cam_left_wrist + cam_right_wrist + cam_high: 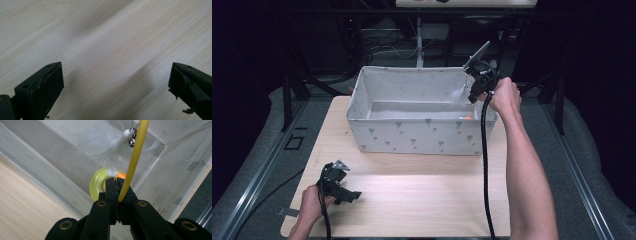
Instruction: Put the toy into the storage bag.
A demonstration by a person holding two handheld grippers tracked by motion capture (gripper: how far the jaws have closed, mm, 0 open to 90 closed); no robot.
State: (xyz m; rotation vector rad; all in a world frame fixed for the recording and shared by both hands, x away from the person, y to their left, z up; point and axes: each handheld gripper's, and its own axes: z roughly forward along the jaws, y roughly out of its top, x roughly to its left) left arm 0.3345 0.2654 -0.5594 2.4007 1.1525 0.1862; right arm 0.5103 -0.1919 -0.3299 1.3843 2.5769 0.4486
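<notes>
At the lower left of the high view my left gripper (354, 195) lay low over the wooden table (422, 200), held in the left hand (311, 204), its jaws pointing toward the right of the frame. In the left gripper view the left gripper (116, 85) had its jaws spread wide, one at the lower left corner and one at the lower right, with bare wood grain of the table (107, 45) between them and nothing pinched. Moving toward the middle of the high view, the grey fabric bin (412, 137) with its small printed marks stood on the far half of the table, well apart from the left gripper. At the upper right of that view my right hand (504, 96) held the right gripper (472, 97) over the bin's far right corner, cable (485, 165) trailing down the frame. In the right gripper view the right gripper (117, 187) had its jaws pressed together on a thin yellow wand (133, 157) that rose toward the top of the frame. A white feather tuft (102, 143) and a small bell (132, 142) hung at the wand near the top centre, above the bin's inside (50, 157). Just beyond the jaw tips, lower in the bin, sat a yellow-green roll (97, 186) with something orange (121, 175) beside it; I could not tell what that was.
</notes>
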